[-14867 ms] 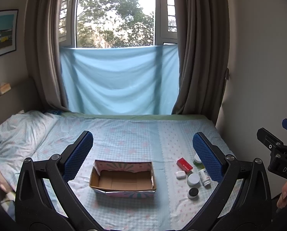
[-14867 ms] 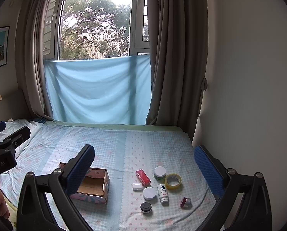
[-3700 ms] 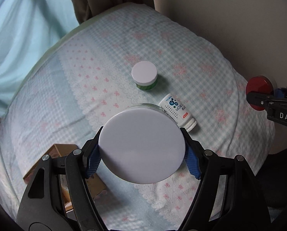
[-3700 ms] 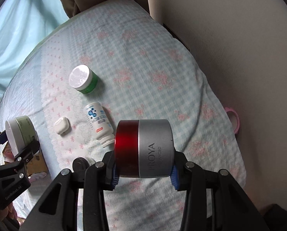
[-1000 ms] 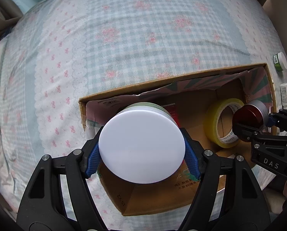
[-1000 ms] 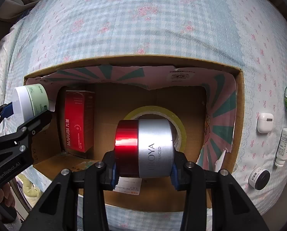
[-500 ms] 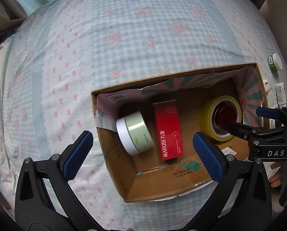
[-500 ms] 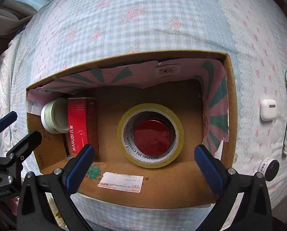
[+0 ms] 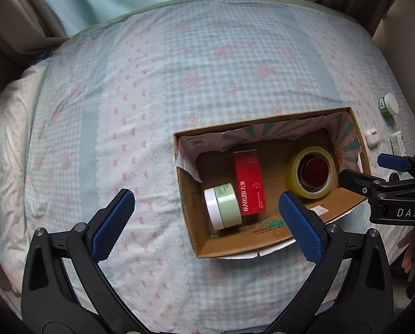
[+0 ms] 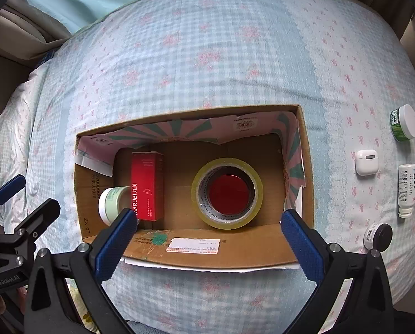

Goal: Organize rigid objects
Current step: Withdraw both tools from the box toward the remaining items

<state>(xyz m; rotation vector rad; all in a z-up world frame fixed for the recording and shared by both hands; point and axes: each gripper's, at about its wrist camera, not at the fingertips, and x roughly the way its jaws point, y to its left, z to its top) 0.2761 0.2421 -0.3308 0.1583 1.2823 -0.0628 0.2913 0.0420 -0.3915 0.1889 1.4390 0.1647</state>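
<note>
1. Cardboard box (image 10: pixel 304 167) sits on the bed (image 10: pixel 207 41), holding a red carton (image 10: pixel 147 185), pale green jar (image 9: pixel 225 206) and tape roll (image 10: pixel 226 193) ringing a red-topped jar (image 10: pixel 229 194).
2. Both my tools, left tool (image 9: pixel 206 225) and right tool (image 10: pixel 207 238), are spread wide, holding nothing.
3. Next I'd swing right toward the earbud case (image 10: pixel 366 162), approaching squarely and low.

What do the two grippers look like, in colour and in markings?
Both have black plastic frames, silver screws and blue textured pads. The left gripper bears white "GenRobot.AI" lettering, seen from the right wrist view; the right gripper bears "DAS". No cables show.
</note>
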